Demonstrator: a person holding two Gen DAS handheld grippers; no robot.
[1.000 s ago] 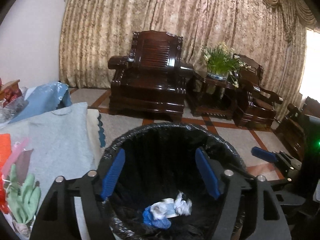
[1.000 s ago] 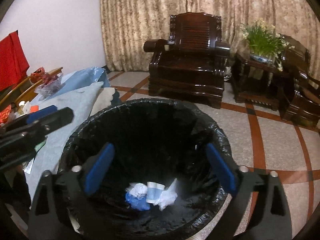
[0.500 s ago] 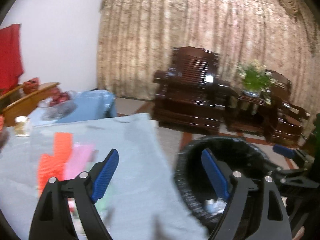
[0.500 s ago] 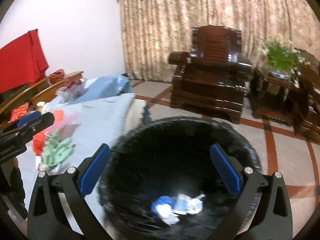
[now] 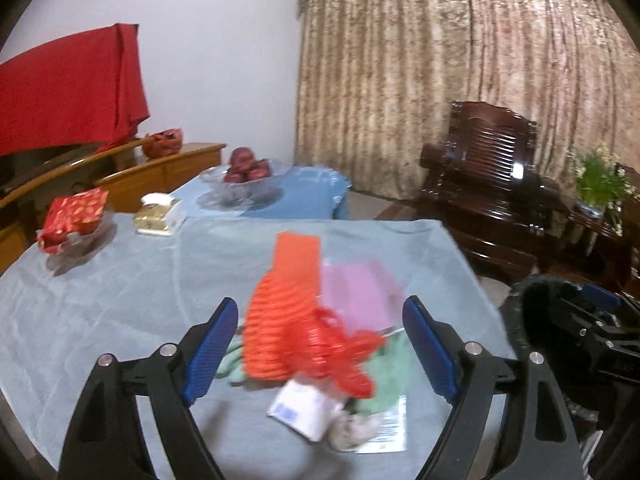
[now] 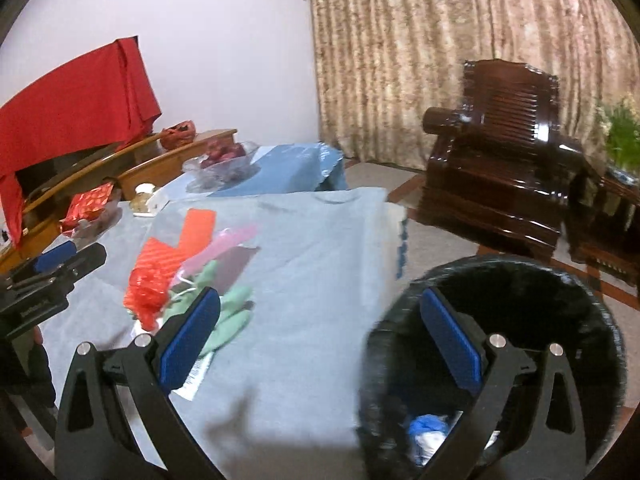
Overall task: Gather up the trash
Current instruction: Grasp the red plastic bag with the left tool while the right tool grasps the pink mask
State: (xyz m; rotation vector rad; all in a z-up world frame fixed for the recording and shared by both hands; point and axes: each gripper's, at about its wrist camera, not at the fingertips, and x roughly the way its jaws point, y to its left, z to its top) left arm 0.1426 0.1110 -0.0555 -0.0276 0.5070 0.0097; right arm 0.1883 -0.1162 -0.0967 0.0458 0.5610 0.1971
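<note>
On the far left of the bench (image 5: 100, 300), well away from the trash pile (image 5: 320, 344), sit a red gift box (image 5: 74, 218), a small gold-and-white box (image 5: 158, 216) and a glass bowl of red fruit (image 5: 246, 174). The left gripper (image 5: 320, 348) hangs over the pile with its jaws spread wide and nothing between them. The pile holds an orange ribbed wrapper (image 5: 280, 320), a pink sheet (image 5: 356, 296), a green glove (image 6: 228, 320), a white packet (image 5: 304, 408) and a barcode slip (image 5: 388, 428). Right of the pile, past the bench edge, stands the black-lined trash bin (image 6: 592, 292) with blue and white scraps (image 6: 428, 430) at its bottom. The right gripper (image 6: 320, 344), equally wide open and empty, straddles the bench edge and the bin rim.
</note>
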